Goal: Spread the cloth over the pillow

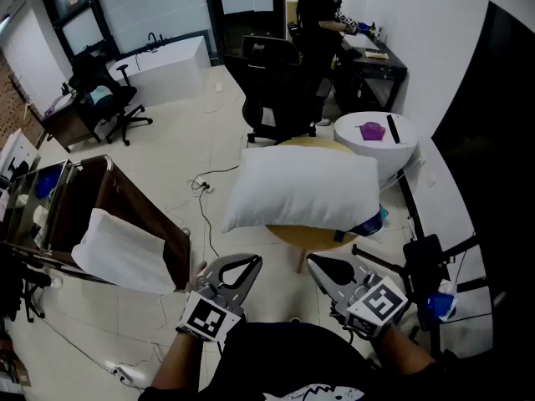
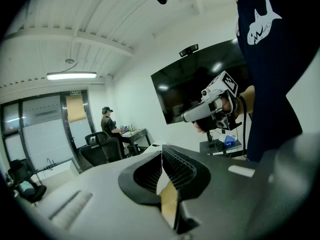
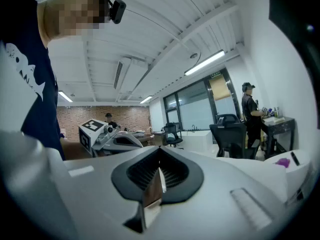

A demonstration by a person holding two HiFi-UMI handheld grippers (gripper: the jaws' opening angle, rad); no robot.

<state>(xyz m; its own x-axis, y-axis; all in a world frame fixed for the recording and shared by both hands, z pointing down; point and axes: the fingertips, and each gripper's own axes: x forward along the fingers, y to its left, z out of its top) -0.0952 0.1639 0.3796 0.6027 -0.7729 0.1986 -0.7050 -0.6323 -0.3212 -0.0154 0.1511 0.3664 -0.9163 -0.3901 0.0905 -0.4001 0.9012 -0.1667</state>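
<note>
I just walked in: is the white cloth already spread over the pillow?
Not yet. The cloth hangs draped over the cart; the pillow lies bare on the round table.

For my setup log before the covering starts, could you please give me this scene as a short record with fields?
pillow: lying on the round table, uncovered
cloth: draped over the cart edge, left of the table
left gripper: fingers shut, empty
right gripper: fingers shut, empty
task state: cloth not yet picked up
</note>
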